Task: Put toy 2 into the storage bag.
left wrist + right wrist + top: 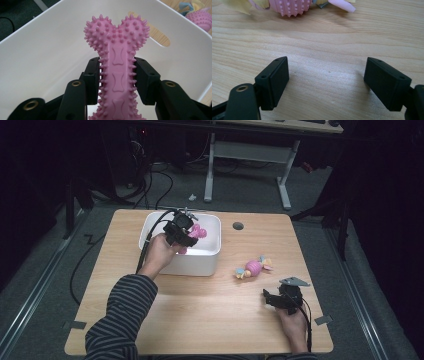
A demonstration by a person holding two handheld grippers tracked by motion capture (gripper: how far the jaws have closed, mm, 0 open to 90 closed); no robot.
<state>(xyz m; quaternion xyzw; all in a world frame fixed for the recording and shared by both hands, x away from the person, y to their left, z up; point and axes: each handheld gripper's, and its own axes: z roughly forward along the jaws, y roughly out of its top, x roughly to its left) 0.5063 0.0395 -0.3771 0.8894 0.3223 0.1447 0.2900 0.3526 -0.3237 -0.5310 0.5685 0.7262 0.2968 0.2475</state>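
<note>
White bin: left gripper clamps pink spiky bone inside; right gripper fingers apart over table.

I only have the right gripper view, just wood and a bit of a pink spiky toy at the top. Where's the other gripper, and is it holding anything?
Observer: The left gripper is over the white bin, shut on a pink spiky bone toy.
Operator: Is the bone already resting in the bin?
Observer: The left gripper view shows the jaws clamped on its shaft, its knobby end pointing into the bin; whether it touches bottom, I cannot tell.
Operator: And the toy near me?
Observer: It is a pink ball toy with pastel ends, lying on the table right of the bin, ahead of your open right gripper.
</note>
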